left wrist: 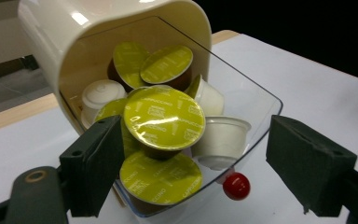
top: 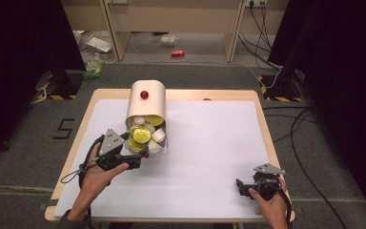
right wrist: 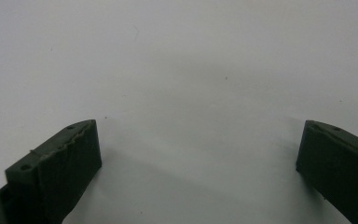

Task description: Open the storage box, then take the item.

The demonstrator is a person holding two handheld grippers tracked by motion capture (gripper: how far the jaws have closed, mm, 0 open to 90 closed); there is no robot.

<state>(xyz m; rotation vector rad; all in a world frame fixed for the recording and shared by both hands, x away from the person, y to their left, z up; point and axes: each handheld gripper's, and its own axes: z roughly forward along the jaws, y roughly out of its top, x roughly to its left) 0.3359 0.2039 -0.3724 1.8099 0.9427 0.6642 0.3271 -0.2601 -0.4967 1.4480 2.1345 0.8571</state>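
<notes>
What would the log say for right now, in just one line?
left claw: open, at pulled-out clear drawer | coffee pods: piled in drawer, none gripped | right claw: open, over white table cover

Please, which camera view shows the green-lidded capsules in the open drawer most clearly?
The left gripper view: the green-lidded capsules lie close, between the open jaws of the left hand-held gripper, with lid print visible. The high view shows them small inside the clear drawer. The right gripper view faces the white table sheet.
</notes>
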